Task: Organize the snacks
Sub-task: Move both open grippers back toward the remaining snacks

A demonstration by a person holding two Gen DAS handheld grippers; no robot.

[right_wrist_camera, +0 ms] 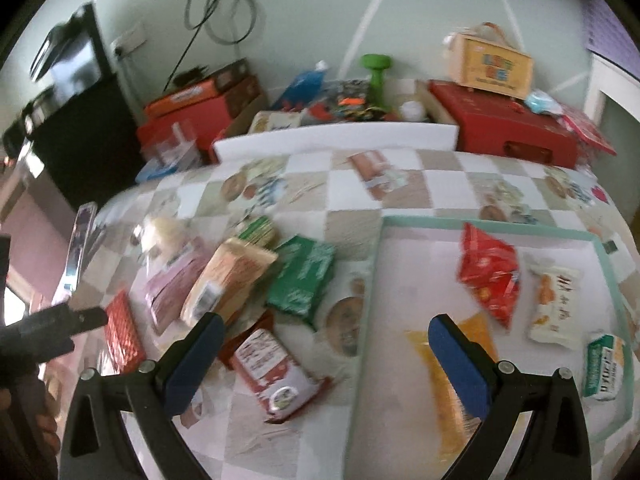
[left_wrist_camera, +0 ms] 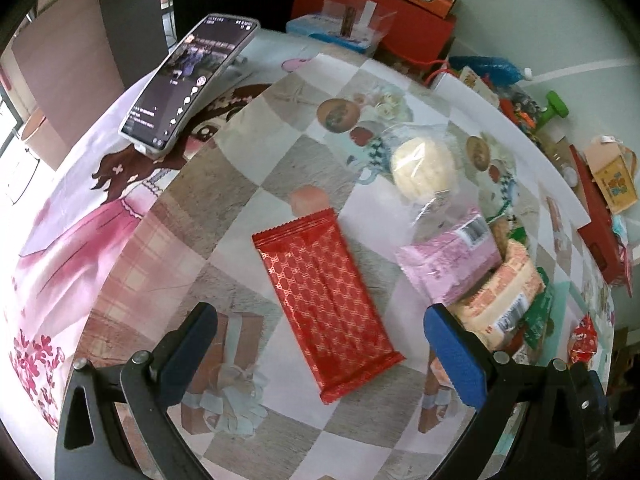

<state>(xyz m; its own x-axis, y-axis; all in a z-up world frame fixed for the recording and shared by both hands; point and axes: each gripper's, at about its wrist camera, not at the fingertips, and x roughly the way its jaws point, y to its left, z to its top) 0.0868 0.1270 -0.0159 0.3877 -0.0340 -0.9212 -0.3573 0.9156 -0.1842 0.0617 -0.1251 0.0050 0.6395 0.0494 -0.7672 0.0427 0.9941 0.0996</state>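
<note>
My left gripper (left_wrist_camera: 320,360) is open and empty, its fingers either side of the near end of a red patterned snack pack (left_wrist_camera: 326,300) lying flat on the table. Beyond it lie a clear bag with a pale round cake (left_wrist_camera: 424,166), a pink pack (left_wrist_camera: 452,260) and an orange-tan pack (left_wrist_camera: 500,300). My right gripper (right_wrist_camera: 324,360) is open and empty above a red-and-white pack (right_wrist_camera: 276,372). A pale tray with a teal rim (right_wrist_camera: 480,224) holds a red bag (right_wrist_camera: 490,272), a white pack (right_wrist_camera: 554,304), an orange pack (right_wrist_camera: 448,372) and a green-white pack (right_wrist_camera: 604,364). A green pack (right_wrist_camera: 304,276) lies left of the tray.
A phone (left_wrist_camera: 192,80) leans on a stand at the left. Red and orange boxes (left_wrist_camera: 372,12), a white board (right_wrist_camera: 336,136), a green dumbbell (right_wrist_camera: 376,72) and a yellow box (right_wrist_camera: 490,64) crowd the table's far side. The left gripper (right_wrist_camera: 60,324) shows at the right wrist view's left edge.
</note>
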